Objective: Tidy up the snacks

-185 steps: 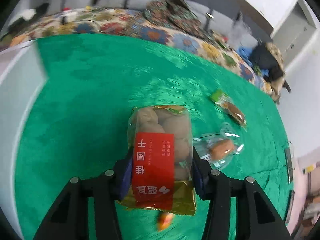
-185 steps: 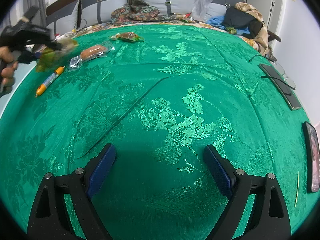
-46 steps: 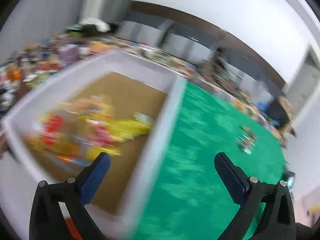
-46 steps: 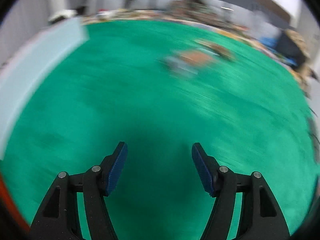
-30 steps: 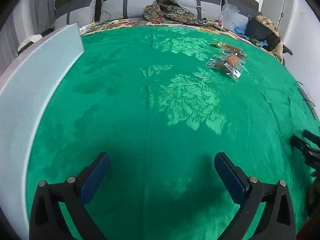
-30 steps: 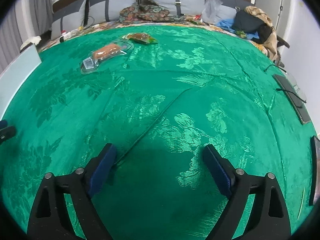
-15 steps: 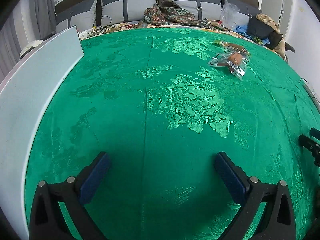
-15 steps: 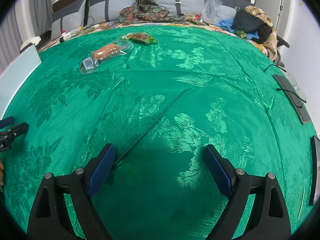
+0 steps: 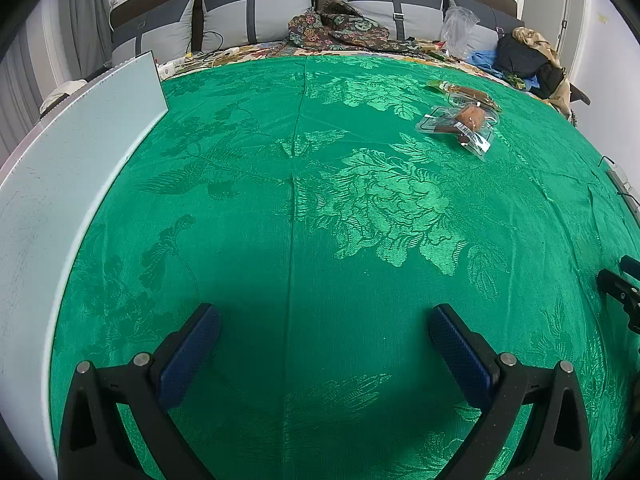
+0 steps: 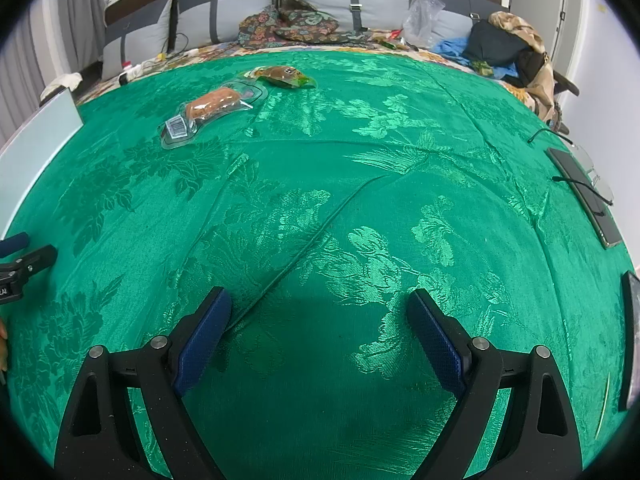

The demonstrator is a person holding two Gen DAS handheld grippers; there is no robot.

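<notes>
Two snack packets lie far off on the green cloth [image 9: 320, 208]: a clear packet with a brown bun [image 9: 460, 124] [image 10: 212, 110] and behind it a green-ended packet [image 9: 464, 90] [image 10: 282, 75]. My left gripper [image 9: 320, 340] is open and empty, low over the cloth, with the white box wall [image 9: 60, 168] to its left. My right gripper [image 10: 318, 322] is open and empty over the cloth. The left gripper's tip shows at the left edge of the right wrist view [image 10: 24, 260]; the right gripper's tip shows at the right edge of the left wrist view [image 9: 620, 284].
The white box wall also shows in the right wrist view [image 10: 36, 136]. Dark flat devices [image 10: 584, 192] with a cable lie at the cloth's right edge. Pillows [image 9: 256, 12], patterned fabric and clothes [image 9: 528, 60] lie along the back.
The left gripper held a red-labelled snack bag, swung over the box and came back open and empty. Over the last second both grippers barely move.
</notes>
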